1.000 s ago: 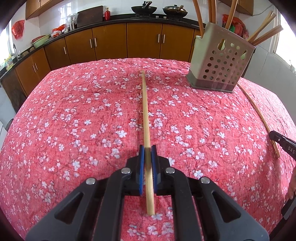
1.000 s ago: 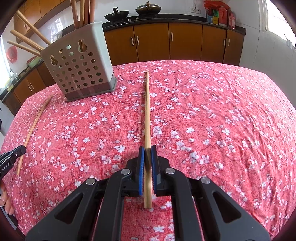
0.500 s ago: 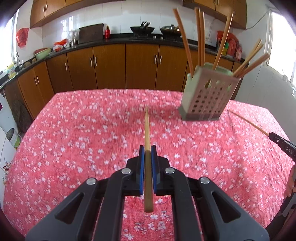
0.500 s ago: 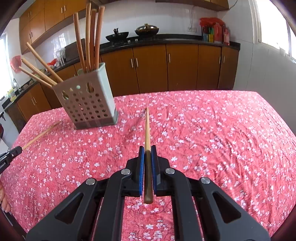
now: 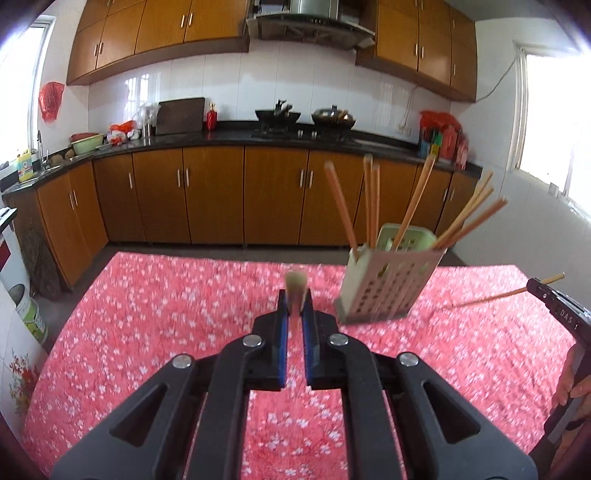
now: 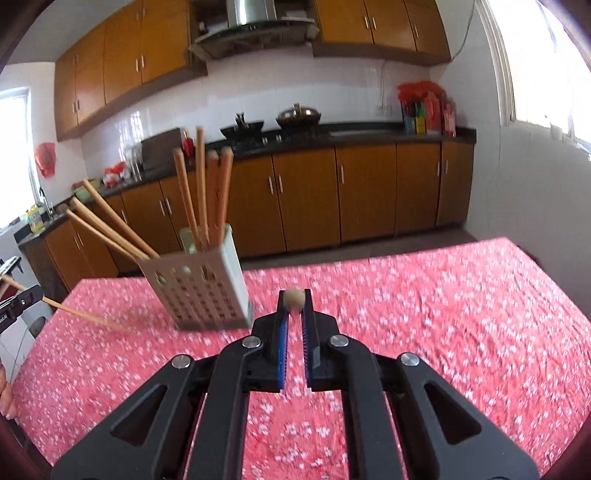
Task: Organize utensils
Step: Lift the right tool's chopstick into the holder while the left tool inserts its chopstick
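Setting: a home kitchen, a table [image 5: 155, 295] under a red cloth printed with white blossoms; wooden cabinets line the wall behind it.
Left gripper [image 5: 294, 317]: blue-padded jaws clamped on one chopstick [image 5: 294, 282], seen end-on and pointing away over the cloth, clear of the table.
Right gripper [image 6: 294, 317]: jaws likewise pressed together on a second chopstick [image 6: 294, 298], its round butt end facing the camera, also off the table.
Cross view: from the left wrist camera, the right gripper shows at the right edge with its chopstick slanting toward the holder; part of the person's hand [image 5: 572, 384] wraps its grip.
Holder: one pale perforated utensil holder [image 5: 388, 284] stands upright on the far part of the table, between the two grippers.
Chopsticks in holder: seven can be counted from the left wrist view: four rising near upright, three leaning outward over one side.
Chopsticks in all: nine visible, two held and seven stowed.
Stove: two dark pans [image 5: 277, 115] on the hob beneath one steel range hood [image 5: 310, 22].
Sharpness: cloth and holder are blurred.
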Tool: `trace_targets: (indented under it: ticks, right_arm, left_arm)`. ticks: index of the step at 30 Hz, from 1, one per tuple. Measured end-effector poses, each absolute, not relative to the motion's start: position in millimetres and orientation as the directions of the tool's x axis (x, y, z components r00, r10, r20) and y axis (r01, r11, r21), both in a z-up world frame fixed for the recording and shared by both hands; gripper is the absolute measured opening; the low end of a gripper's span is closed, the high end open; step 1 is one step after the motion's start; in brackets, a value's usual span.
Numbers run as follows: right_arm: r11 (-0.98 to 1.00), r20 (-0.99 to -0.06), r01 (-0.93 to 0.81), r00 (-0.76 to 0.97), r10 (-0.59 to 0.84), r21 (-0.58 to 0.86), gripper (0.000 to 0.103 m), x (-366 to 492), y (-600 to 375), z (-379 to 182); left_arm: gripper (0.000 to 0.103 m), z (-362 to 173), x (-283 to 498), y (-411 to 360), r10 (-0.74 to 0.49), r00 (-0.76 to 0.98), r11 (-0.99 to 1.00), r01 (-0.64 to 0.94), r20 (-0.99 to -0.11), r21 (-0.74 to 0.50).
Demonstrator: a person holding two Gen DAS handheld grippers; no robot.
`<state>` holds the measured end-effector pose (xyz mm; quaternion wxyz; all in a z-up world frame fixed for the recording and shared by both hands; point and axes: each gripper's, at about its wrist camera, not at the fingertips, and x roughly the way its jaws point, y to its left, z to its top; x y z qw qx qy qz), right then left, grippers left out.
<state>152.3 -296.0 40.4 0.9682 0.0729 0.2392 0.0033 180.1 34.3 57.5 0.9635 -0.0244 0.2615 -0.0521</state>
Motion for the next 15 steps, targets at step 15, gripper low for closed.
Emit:
trace_targets:
  ticks: [15]
  right_arm:
    - [0.976,-0.281,-0.104,0.947,0.156,0.19,0.007,145.6,-267.6,112.6]
  left_arm:
    - [0.008,121.1,175.1,-3.0,-0.266,0.888,0.964,0.232,-0.376,-0.132]
